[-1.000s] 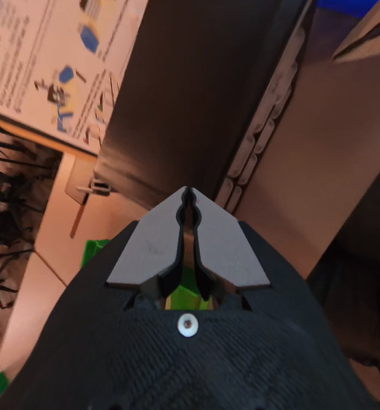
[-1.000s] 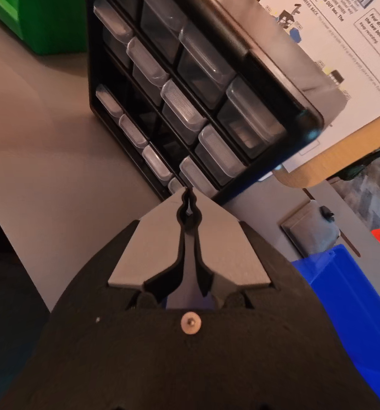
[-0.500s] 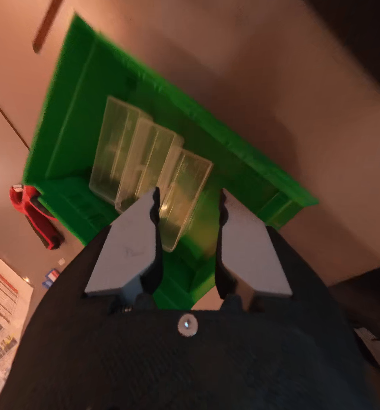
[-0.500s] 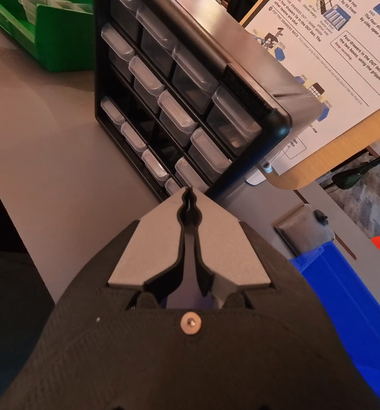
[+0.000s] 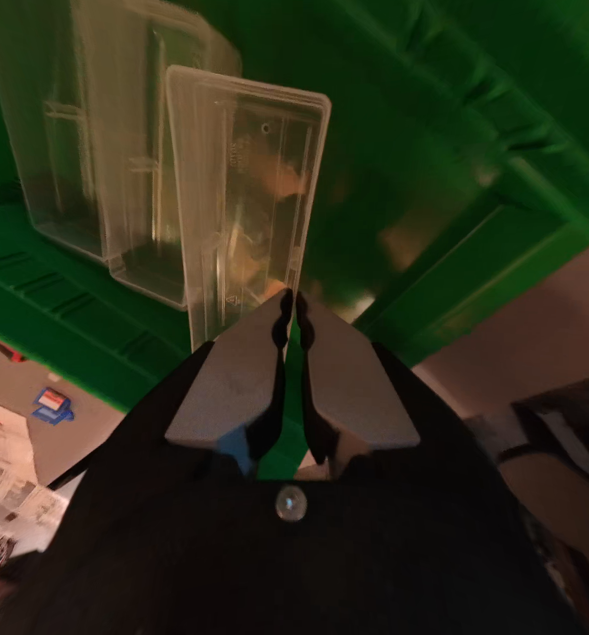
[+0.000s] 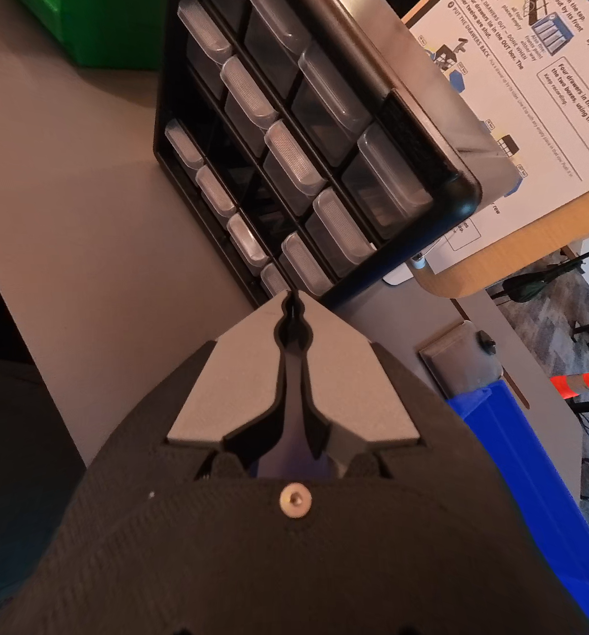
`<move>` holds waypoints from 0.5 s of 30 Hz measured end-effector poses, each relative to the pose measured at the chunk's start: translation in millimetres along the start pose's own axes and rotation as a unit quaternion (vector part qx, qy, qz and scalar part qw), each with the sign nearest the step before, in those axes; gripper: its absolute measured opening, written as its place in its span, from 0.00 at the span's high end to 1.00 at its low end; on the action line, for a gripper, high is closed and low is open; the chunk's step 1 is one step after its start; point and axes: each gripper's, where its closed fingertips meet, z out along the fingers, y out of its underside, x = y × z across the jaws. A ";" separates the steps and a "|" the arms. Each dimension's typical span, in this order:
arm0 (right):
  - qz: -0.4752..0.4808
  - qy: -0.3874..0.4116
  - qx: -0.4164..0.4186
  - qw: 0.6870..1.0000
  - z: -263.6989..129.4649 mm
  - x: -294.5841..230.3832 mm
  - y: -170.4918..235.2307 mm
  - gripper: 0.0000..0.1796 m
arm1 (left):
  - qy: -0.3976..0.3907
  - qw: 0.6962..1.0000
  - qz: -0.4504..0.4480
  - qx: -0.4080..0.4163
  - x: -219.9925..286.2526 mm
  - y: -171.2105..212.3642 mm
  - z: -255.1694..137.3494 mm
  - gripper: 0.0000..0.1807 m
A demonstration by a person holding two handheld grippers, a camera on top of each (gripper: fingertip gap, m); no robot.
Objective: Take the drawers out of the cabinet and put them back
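My left gripper is inside the green bin, shut on the right side wall of a clear plastic drawer. Two more clear drawers lie beside it to the left, blurred. In the right wrist view the black cabinet stands tilted on the grey table, with several clear drawers in its slots. Some slots in the second row from the bottom look dark and empty. My right gripper is shut and empty, close in front of the cabinet's lower right corner.
A blue bin sits at the right by my right gripper. A printed instruction sheet on a wooden board lies behind the cabinet. A grey metal plate is on the table. The green bin's corner shows left of the cabinet.
My left gripper swung from the cabinet's side down to the green bin, opened over the drawers, then closed on one drawer's wall. My right gripper stayed shut and barely shifted.
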 end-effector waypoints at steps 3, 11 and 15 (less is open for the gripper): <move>0.000 0.006 0.005 1.000 -5.2 2.5 -1.7 1.00 | -0.033 0.998 0.011 0.049 -7.0 -17.0 -44.9 1.00; 0.016 0.042 0.061 0.997 -28.6 17.7 -22.6 1.00 | -0.036 0.977 0.142 0.156 86.3 -65.9 -150.7 1.00; 0.011 0.055 0.063 0.996 -39.1 19.4 -24.3 1.00 | 0.029 0.951 0.280 0.131 182.8 -66.0 -152.7 0.99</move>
